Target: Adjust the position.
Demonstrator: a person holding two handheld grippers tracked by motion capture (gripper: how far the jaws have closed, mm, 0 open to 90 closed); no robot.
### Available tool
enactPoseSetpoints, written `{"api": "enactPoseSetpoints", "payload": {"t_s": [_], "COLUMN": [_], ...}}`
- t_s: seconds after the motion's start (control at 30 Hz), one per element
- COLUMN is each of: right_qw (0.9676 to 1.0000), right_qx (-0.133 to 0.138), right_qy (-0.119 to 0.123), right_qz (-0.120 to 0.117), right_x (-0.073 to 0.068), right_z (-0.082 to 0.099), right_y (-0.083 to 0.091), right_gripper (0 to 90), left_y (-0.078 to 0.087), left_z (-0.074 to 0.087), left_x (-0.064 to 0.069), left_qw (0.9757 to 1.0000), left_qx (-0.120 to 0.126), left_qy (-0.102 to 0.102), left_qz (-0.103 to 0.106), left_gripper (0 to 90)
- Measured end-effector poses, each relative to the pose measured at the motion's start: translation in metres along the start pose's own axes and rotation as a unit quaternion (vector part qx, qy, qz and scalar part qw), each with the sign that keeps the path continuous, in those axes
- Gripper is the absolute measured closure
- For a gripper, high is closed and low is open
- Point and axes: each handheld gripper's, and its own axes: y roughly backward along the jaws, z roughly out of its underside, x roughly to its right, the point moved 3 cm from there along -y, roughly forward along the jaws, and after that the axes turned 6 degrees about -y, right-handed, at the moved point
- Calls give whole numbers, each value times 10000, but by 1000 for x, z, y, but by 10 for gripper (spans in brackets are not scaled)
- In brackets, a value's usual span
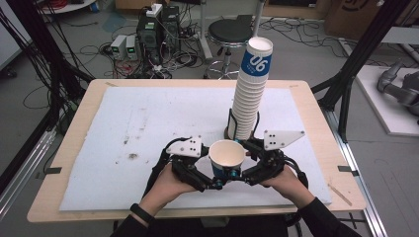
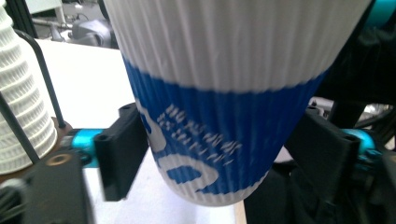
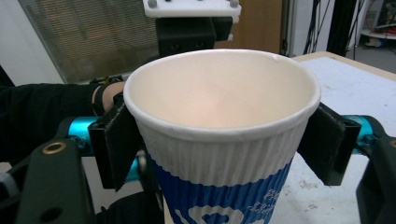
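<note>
Grey floor (image 1: 306, 54), black stool (image 1: 230, 32), tangled cables (image 1: 94, 49).

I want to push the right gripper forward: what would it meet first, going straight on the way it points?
The paper cup already between its fingers; just beyond that, probably the left gripper.

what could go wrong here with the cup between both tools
1. Both tools, left and right, pinch the same ribbed paper cup above the table; uneven squeezing could crush its thin wall.
2. If one tool lets go early, the cup may tip out of the other.
3. The tall cup stack in its holder stands just behind; a careless lift could knock it over.
</note>
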Motion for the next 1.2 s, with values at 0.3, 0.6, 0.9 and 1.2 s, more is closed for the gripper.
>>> {"api": "enactPoseSetpoints", "payload": {"t_s": [0.3,0.6,0.9,1.2], "right_qw": [10000,10000,10000,9999], "right_qx": [50,56,-1,84], "right_qy": [-9,20,4,46], "right_qz": [-3,12,10,123], "right_x": [-1,-4,-1,4], "right_z": [2,3,4,1], "right_y": [-4,-8,-6,5], "right_gripper": [225,225,181,178], "left_y": [1,1,3,14], "left_z": [-4,-4,-4,-5], "left_x": [0,0,-1,-5], "left_qw": [9992,9992,9994,9991], "left_qx": [358,368,319,378], "left_qy": [159,146,137,116], "left_qz": [74,58,-19,-142], "left_gripper": [188,239,242,243]}}
